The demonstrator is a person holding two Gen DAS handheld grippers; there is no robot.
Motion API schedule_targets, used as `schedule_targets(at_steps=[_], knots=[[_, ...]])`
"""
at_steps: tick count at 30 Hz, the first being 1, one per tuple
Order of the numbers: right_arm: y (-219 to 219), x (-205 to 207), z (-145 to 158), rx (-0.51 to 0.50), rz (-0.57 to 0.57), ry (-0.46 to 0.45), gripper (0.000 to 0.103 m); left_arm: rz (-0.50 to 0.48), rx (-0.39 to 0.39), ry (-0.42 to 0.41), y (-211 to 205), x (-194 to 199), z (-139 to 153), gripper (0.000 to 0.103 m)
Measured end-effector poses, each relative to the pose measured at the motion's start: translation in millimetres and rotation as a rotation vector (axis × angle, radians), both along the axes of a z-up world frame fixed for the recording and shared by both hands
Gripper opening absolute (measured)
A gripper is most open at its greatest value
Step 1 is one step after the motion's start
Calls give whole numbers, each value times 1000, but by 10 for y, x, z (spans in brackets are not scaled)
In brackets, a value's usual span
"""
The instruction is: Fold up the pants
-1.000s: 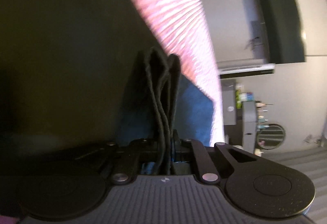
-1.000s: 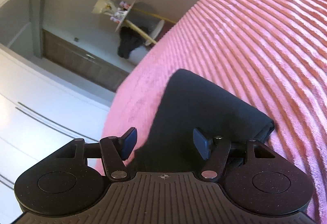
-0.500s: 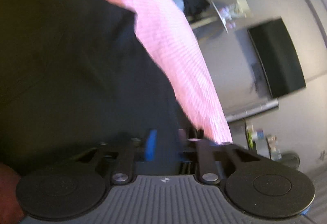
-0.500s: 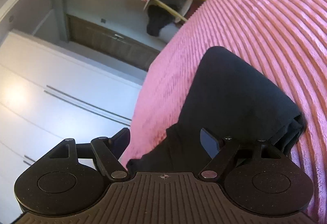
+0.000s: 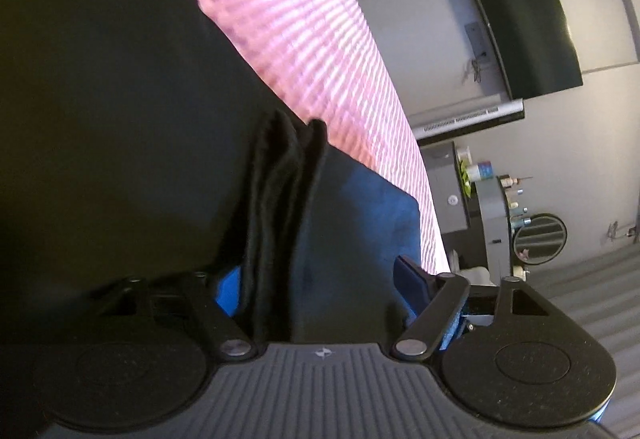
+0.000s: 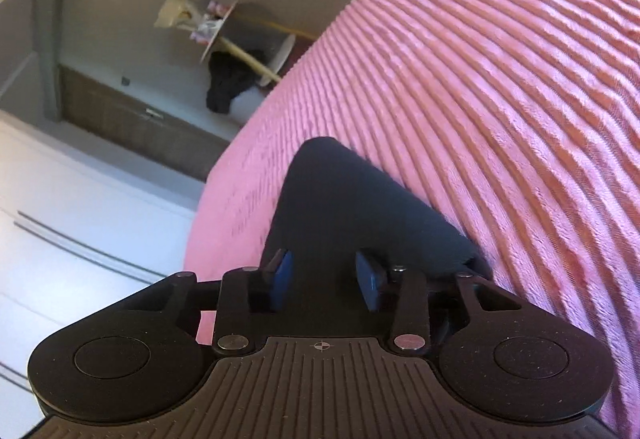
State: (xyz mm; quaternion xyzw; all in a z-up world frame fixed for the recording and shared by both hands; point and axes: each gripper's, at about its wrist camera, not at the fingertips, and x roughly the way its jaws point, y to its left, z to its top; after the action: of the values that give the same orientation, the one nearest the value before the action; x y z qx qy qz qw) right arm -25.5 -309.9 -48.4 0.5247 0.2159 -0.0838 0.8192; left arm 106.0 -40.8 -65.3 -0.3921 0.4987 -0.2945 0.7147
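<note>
The dark pants (image 5: 120,119) lie folded on the pink ribbed bedspread (image 5: 300,19). In the left wrist view a stack of their folded edges (image 5: 276,207) stands up between the jaws of my left gripper (image 5: 318,283). Those jaws are opening: the left blue pad (image 5: 228,291) is beside the edges and the right pad is well clear. In the right wrist view the pants (image 6: 352,207) taper to a rounded end on the bedspread (image 6: 500,79). My right gripper (image 6: 326,281) is over their near part. Its jaws are closing with dark cloth between the pads (image 6: 282,279), and no pinched fold shows.
The bed's edge runs just left of the pants in the right wrist view, with white wardrobe doors (image 6: 60,219) beyond. A small round table (image 6: 224,35) with a dark garment (image 6: 230,87) stands past the bed. A wall television (image 5: 520,19) and a shelf unit (image 5: 492,207) are on the right.
My left gripper was shut on the folded edges and has spread its jaws wide around them. The right jaws widened, then narrowed over the cloth. Both views swung and came back.
</note>
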Motion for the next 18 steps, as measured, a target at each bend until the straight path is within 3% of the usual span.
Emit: schedule_targets(at_steps=[1, 4, 9, 12, 14, 18], knots=[[11, 9, 4, -8, 6, -15, 42, 2, 10, 13, -64, 36, -9, 47], [-8, 2, -14, -3, 32, -54, 48, 14, 75, 27, -135, 34, -109, 9], [-71, -90, -11, 139, 107, -206, 77, 63, 49, -25, 0, -58, -117, 7], [-91, -187, 52, 150, 101, -276, 81, 102, 21, -93, 291, -118, 86, 7], [-93, -205, 84, 118, 102, -270, 82, 143, 33, -141, 611, -168, 263, 7], [6, -70, 108, 87, 142, -192, 81, 257, 166, -245, 1354, -355, 585, 7]])
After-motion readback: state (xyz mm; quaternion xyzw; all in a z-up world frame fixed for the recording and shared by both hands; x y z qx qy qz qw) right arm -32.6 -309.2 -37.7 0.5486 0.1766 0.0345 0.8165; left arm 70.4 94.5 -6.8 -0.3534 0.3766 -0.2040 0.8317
